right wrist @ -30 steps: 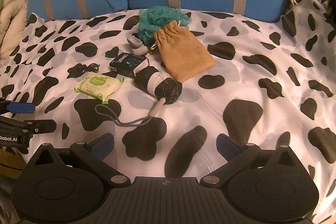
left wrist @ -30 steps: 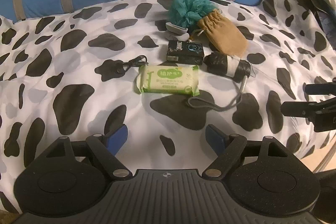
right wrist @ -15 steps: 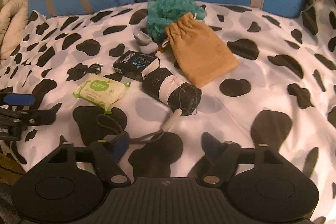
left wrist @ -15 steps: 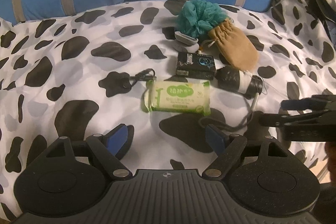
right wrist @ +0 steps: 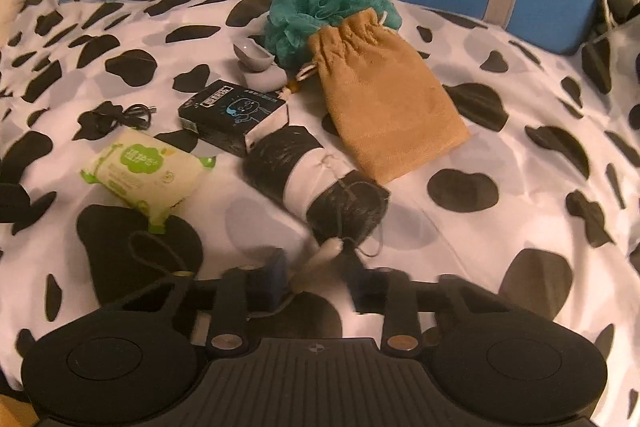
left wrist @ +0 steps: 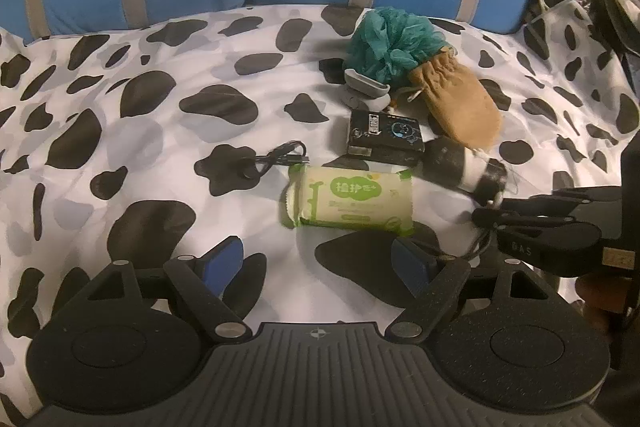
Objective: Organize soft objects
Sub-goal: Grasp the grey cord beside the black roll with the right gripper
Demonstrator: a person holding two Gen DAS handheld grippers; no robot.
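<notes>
Right claw (right wrist: 318,277) is closing on the umbrella's (right wrist: 316,179) pale handle (right wrist: 320,259); grip should be centred. Left claw (left wrist: 316,261) is held apart, empty.

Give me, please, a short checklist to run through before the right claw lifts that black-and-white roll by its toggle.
1. Right claw around the pale toggle: ok, jaws closing with it between them.
2. Firm grip on toggle: cannot tell, view is blurred.
3. Grey cord loop free of the claw: cannot tell, it runs under the left finger.
4. Black-and-white roll clear of the black box: not ok, they touch.
5. Left claw out of the way: ok, open and empty.
</notes>
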